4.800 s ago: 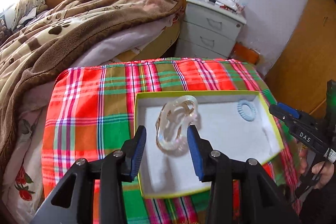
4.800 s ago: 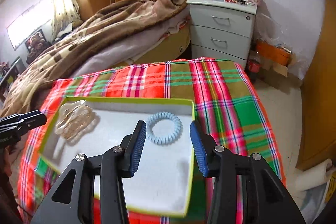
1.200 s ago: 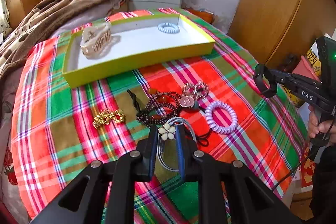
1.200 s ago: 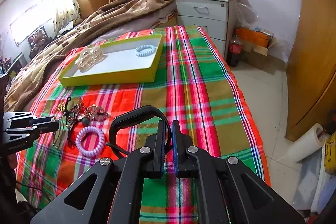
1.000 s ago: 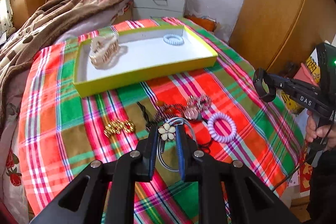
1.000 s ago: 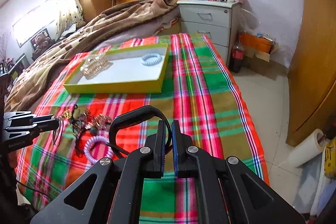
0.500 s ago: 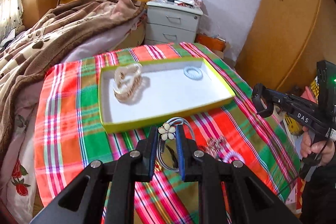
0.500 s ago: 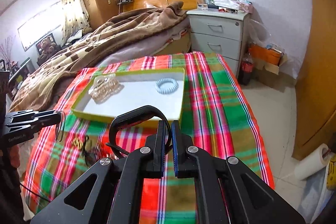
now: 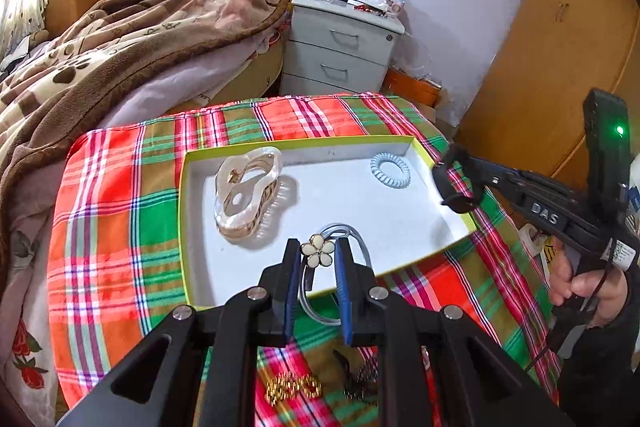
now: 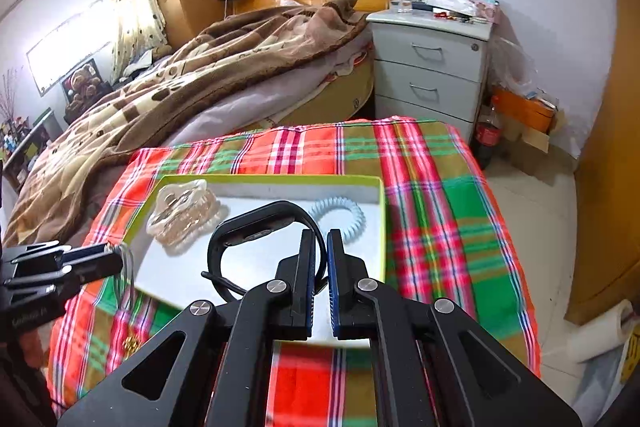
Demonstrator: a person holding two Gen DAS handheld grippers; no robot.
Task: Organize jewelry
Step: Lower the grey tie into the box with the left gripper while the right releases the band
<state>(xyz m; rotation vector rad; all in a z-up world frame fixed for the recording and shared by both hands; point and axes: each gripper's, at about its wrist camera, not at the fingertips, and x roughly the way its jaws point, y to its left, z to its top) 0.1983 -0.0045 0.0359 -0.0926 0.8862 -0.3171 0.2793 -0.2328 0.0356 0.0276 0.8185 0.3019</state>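
A white tray with a yellow-green rim (image 9: 184,211) (image 10: 382,227) lies on the plaid cloth. Inside it are a pearly hair claw (image 9: 246,199) (image 10: 182,213) and a pale blue coil hair tie (image 9: 390,171) (image 10: 340,215). My left gripper (image 9: 318,253) is shut on a grey hair tie with a cream flower (image 9: 318,251), held over the tray's near edge. My right gripper (image 10: 325,243) is shut on a black wristband (image 10: 256,227), held above the tray; it also shows at the tray's right corner as the right gripper (image 9: 456,183) in the left wrist view.
A gold chain piece (image 9: 292,387) and dark beaded items (image 9: 360,379) lie on the plaid cloth (image 9: 116,211) in front of the tray. A bed with a brown blanket (image 9: 100,67) is at the left, a grey nightstand (image 10: 432,67) behind, wooden wardrobe doors (image 9: 560,47) at the right.
Both grippers have moved forward from the loose pile to the tray, each still carrying its item. The flower hair tie and the black wristband now hang over the tray.
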